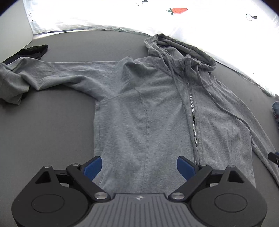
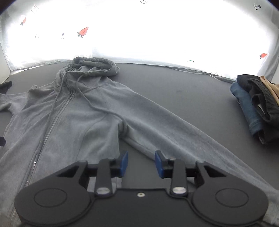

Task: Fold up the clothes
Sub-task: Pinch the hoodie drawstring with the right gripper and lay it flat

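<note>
A grey zip-up hoodie [image 1: 148, 108] lies flat, front up, on a dark grey surface, hood toward the far white sheet. Its left sleeve [image 1: 43, 75] stretches out to the left with a bunched cuff. My left gripper [image 1: 139, 167] is wide open and empty, hovering over the hoodie's bottom hem left of the zipper [image 1: 192, 111]. In the right wrist view the hoodie [image 2: 69, 118] fills the left, and its right sleeve [image 2: 165, 125] runs diagonally to the lower right. My right gripper [image 2: 141, 165] is open and empty above the gap between body and sleeve.
A stack of folded clothes [image 2: 256, 108], blue jeans under dark and tan garments, sits at the right. A dark garment [image 1: 33, 50] lies at the far left. A white sheet with carrot prints [image 1: 177, 10] borders the far edge of the grey surface [image 1: 43, 131].
</note>
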Motion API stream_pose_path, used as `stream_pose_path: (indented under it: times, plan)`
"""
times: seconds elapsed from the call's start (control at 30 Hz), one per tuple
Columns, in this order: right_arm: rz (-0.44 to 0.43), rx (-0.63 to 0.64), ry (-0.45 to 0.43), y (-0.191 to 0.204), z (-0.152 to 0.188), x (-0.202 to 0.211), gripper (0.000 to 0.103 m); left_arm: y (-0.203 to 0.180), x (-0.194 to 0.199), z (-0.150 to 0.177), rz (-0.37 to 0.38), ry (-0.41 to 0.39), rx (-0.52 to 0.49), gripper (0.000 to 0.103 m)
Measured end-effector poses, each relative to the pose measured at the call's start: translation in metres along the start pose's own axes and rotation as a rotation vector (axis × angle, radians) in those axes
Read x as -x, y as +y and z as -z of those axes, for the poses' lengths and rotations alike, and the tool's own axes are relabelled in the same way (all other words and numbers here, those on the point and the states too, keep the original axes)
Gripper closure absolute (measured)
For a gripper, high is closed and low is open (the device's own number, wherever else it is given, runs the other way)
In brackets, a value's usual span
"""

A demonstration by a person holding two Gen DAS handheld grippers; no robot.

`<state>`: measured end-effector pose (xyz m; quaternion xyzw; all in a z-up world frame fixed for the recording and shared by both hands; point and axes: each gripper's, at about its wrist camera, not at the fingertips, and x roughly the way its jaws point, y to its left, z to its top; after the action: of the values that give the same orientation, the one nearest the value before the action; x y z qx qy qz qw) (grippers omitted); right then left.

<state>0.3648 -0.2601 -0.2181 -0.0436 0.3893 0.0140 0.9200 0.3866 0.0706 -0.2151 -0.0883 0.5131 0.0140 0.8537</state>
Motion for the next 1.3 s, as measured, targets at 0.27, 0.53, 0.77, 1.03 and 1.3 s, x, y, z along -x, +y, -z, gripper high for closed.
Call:
stream_pose_path:
  times: [0.27, 0.53, 0.77, 1.03, 1.3]
  plan:
    - [-0.077, -0.029, 0.094, 0.009, -0.042, -0.08, 0.086, -0.004, -0.053, -0.027, -0.035, 0.093, -0.011, 0.003]
    - [-0.108, -0.033, 0.083, -0.001, -0.047, -0.081, 0.099, -0.017, -0.064, -0.026, -0.112, 0.092, -0.076, 0.0]
    - [-0.237, -0.134, -0.033, -0.008, -0.086, -0.013, 0.1, -0.007, -0.062, -0.03, -0.084, 0.074, 0.017, 0.0]
    - [-0.672, -0.213, -0.05, 0.039, -0.109, 0.027, 0.1, 0.025, -0.035, -0.027, -0.021, 0.018, 0.198, 0.0]
    - [-0.604, -0.064, 0.256, 0.103, -0.063, -0.002, 0.084, 0.078, 0.005, -0.003, -0.062, -0.061, 0.364, 0.0]
